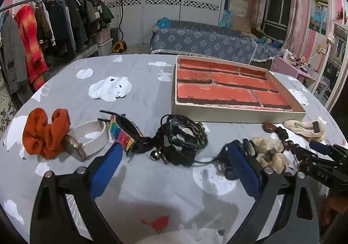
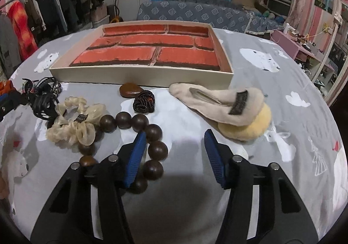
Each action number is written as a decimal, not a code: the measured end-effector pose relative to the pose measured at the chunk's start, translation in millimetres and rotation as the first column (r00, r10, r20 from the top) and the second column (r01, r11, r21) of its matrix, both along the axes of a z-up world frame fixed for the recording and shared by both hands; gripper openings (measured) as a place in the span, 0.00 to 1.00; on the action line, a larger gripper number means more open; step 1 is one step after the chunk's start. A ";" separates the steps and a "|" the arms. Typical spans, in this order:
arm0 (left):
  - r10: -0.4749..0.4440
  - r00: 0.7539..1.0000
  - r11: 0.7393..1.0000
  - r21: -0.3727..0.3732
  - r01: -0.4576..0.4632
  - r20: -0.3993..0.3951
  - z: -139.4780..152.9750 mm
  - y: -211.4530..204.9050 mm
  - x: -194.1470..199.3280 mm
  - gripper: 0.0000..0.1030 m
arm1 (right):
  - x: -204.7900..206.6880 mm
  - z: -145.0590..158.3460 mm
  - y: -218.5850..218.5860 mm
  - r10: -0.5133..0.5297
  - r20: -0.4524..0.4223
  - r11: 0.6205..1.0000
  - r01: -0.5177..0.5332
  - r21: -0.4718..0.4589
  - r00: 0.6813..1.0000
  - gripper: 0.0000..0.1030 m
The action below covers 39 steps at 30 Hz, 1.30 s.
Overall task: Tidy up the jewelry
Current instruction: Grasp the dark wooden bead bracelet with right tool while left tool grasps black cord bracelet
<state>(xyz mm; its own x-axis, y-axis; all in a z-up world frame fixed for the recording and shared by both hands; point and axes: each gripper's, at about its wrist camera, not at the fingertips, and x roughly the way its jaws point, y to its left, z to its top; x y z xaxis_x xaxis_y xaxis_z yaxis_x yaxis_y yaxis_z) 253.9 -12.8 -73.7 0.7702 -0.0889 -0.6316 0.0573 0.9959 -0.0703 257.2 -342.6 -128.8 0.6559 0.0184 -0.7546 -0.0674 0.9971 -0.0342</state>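
The right gripper (image 2: 174, 152), jaws open around several dark wooden beads of the bracelet (image 2: 139, 123) on the grey tablecloth (image 2: 282, 91), should ideally close squarely; the left gripper (image 1: 174, 157) hovers open near black cords (image 1: 180, 137).

The right gripper (image 1: 324, 152) body seems to read "DAS"; other labels are illegible.

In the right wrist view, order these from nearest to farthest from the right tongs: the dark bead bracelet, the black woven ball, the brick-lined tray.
1. Dark bead bracelet, by the left pad of the right tongs.
2. Black woven ball, ahead and left.
3. Brick-lined tray, across the back.
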 end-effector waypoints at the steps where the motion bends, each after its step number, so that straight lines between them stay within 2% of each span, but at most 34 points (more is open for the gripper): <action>1: -0.004 1.000 1.000 0.001 0.004 -0.007 -1.0 -0.7 4.2 0.91 | 3.9 -1.7 1.3 0.005 -0.011 1.000 -0.005 -0.003 1.000 0.54; 2: -0.012 1.000 1.000 -0.004 0.012 -0.023 -3.3 -1.5 10.0 0.90 | 8.3 -4.0 2.9 0.012 -0.025 1.000 -0.012 -0.006 1.000 0.53; 4: -0.023 0.999 1.000 -0.011 0.023 -0.049 -7.7 -3.2 19.1 0.80 | 14.3 -7.5 5.1 0.022 -0.047 1.000 -0.022 -0.003 0.999 0.45; 8: -0.022 0.997 1.000 0.000 0.022 -0.079 -15.9 -4.6 35.6 0.69 | 20.2 -7.3 5.5 0.033 -0.053 0.999 -0.033 0.002 0.998 0.35; 13: -0.019 0.993 0.999 0.023 0.022 -0.118 -26.1 -8.3 47.9 0.54 | 26.3 -8.6 3.9 0.037 -0.055 0.999 -0.036 0.017 0.998 0.35; 17: -0.008 0.991 1.000 0.008 0.009 -0.137 -31.3 -5.6 54.5 0.48 | 26.3 -8.9 1.4 0.037 -0.054 0.999 -0.036 0.027 0.998 0.35; 19: -0.002 0.991 1.000 -0.003 0.001 -0.131 -30.9 -2.4 56.1 0.31 | 25.9 -9.0 0.9 0.037 -0.054 0.999 -0.036 0.033 0.998 0.35; 22: -0.001 0.991 1.000 -0.007 0.000 -0.131 -30.6 -0.4 57.1 0.16 | 26.1 -8.8 0.2 0.039 -0.054 0.999 -0.037 0.036 0.998 0.35; 28: -0.010 0.993 1.000 -0.005 0.010 -0.115 -26.1 -1.9 55.3 0.12 | 26.3 -8.6 0.8 0.039 -0.053 0.998 -0.037 0.043 0.998 0.35; 30: -0.010 0.995 1.000 -0.003 0.010 -0.104 -23.0 -2.4 53.0 0.11 | 25.3 -7.9 0.8 0.040 -0.049 0.998 -0.038 0.045 0.998 0.30; 31: -0.011 0.995 1.000 -0.001 0.011 -0.099 -21.7 -2.8 51.6 0.10 | 25.0 -7.5 1.1 0.041 -0.047 0.998 -0.039 0.045 0.998 0.23; 39: -0.027 0.997 1.000 -0.011 0.026 -0.070 -9.1 -4.4 37.1 0.09 | 18.2 -2.7 -4.6 0.035 -0.034 0.997 -0.032 0.077 0.999 0.20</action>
<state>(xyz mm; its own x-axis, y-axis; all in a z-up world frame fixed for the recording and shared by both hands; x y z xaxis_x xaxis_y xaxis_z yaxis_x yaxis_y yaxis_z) 291.0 -17.1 -82.8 0.7217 -0.1152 -0.6826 0.0779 0.9933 -0.0852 275.4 -347.2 -131.5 0.6272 0.0984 -0.7726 -0.1008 0.9939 0.0448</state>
